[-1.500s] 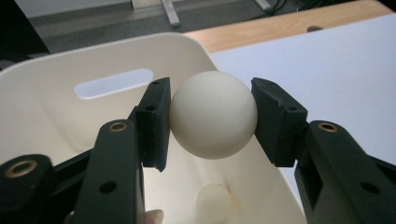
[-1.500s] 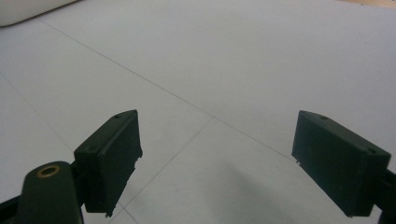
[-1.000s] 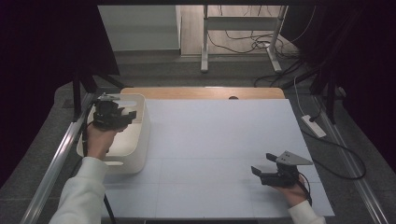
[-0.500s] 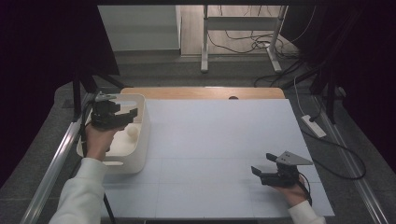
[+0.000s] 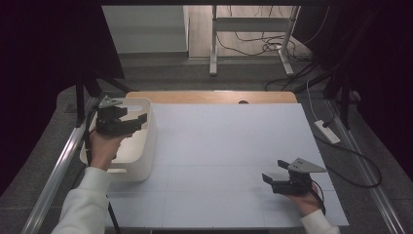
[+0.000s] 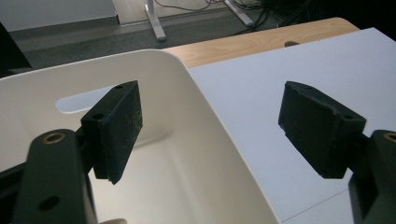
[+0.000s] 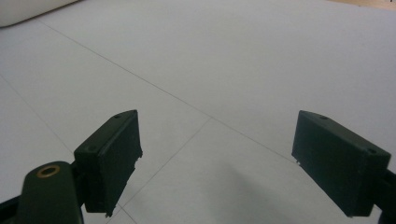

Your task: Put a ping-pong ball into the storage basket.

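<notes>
A white plastic bin [image 5: 148, 146] stands at the table's left edge. My left gripper [image 5: 140, 121] hovers over it, open and holding nothing. In the left gripper view its jaws [image 6: 212, 123] straddle the bin's right wall [image 6: 205, 100], one pad over the bin's inside, the other over the white tabletop. The part of the bin's inside that shows is bare. My right gripper [image 5: 272, 171] sits low near the table's front right, open, with nothing between its pads [image 7: 112, 156] and the white surface under them.
The white tabletop [image 5: 229, 146] spreads between the two hands, with a wooden strip [image 5: 209, 96] along its far edge. A power strip [image 5: 327, 131] and cables lie on the floor to the right. A metal rail [image 5: 53, 175] runs along the left side.
The left gripper has shifted slightly over the bin and turned its jaws more to the right. The right gripper has not moved.
</notes>
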